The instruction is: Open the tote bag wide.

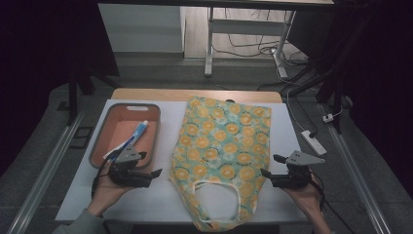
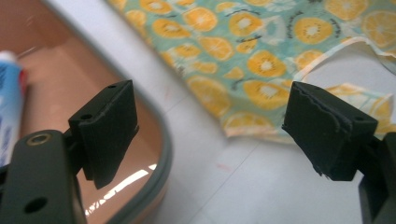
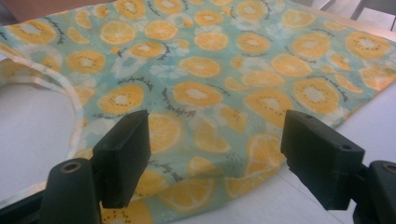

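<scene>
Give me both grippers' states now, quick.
Left gripper: open, holding nothing, between the tray and the fruit-print bag.
Right gripper: open, holding nothing, at the bag's edge.

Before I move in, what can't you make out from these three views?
- Tube in the tray: label too small in the high view; blurred and cut by the left edge in the left gripper view.
- Bag inside: hidden, it lies flat.
- Bag's near end: cut by the bottom edge in the high view.
- Bag print wording: blurred in the right gripper view.
- Left gripper and right gripper: both open, holding nothing.
</scene>
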Demonstrator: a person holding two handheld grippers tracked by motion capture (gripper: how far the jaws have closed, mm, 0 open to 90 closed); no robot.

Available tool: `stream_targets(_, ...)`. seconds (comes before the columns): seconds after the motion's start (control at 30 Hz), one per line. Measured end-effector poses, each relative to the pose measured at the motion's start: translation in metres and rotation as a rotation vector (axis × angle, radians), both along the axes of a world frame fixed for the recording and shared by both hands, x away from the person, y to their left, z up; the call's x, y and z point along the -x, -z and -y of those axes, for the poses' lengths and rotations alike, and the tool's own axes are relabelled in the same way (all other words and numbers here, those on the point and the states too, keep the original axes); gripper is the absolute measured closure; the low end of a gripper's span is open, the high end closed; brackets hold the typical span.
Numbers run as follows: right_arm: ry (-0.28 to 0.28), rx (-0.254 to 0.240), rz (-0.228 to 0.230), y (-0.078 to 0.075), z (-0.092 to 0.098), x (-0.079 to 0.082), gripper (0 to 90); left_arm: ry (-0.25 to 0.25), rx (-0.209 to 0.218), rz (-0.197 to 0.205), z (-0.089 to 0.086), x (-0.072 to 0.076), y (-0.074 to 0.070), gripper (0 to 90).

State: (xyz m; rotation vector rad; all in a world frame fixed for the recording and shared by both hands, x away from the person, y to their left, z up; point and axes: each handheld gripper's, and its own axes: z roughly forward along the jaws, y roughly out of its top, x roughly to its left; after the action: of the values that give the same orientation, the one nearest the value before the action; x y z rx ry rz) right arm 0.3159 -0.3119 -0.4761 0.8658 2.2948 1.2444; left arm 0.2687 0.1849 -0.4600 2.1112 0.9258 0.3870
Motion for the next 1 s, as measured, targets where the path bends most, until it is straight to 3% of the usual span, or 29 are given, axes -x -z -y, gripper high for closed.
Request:
stream_targets(0.27,-0.037,0.002,0.003,-0.003,-0.009,0.004,24.3,0.093,-0.041,-0.011,0.036,-0.012,-0.005,18.9)
stream_targets(0.53,-0.057,0.018,-0.007,-0.002,-0.015,0.007,24.4,0.257,-0.083,-0.070,0.080,-0.010,0.001,18.8)
stream_targets(0.67,-0.058,0.025,-0.007,-0.001,-0.015,0.009,24.3,0.332,-0.090,-0.109,0.087,-0.004,0.007,18.5)
stream_targets(0.87,-0.054,0.024,-0.012,0.001,-0.013,0.010,24.4,0.373,-0.101,-0.162,0.090,0.000,0.018,18.1)
stream_targets(1.0,-0.062,0.017,-0.018,0.002,-0.014,0.009,24.4,0.384,-0.179,-0.182,0.101,0.000,0.030,18.5)
